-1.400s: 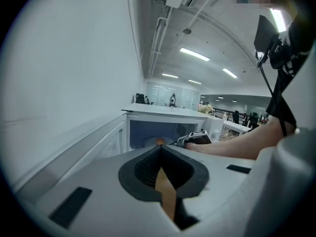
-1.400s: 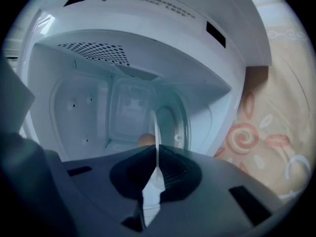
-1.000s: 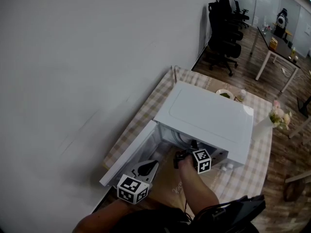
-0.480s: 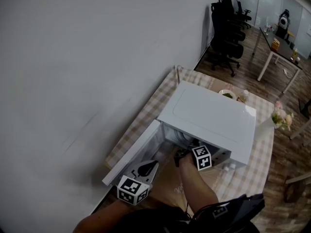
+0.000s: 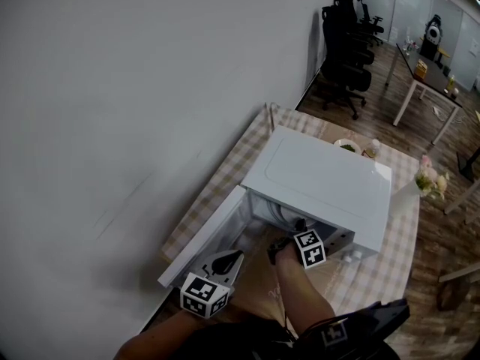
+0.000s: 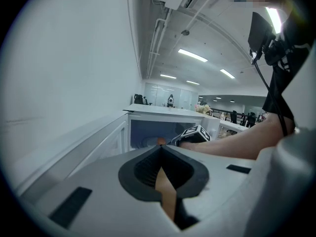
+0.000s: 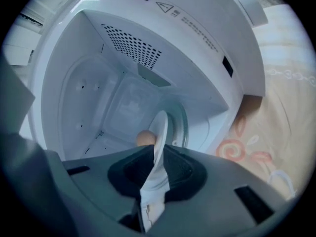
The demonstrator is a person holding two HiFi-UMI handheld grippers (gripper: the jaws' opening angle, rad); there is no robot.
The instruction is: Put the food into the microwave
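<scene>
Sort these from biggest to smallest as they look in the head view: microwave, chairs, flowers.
1. microwave
2. chairs, taken as a group; they stand far off, so they look smaller than they are
3. flowers

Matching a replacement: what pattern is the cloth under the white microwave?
Beige-and-white checked tablecloth, clearest in head view.

- I see a checked cloth running beside a bare white wall.
- At its far end sits a bowl of greens, with a bottle just beside it.
- Flowers stand at its right edge.
- Far off are black office chairs and a white desk.
</scene>
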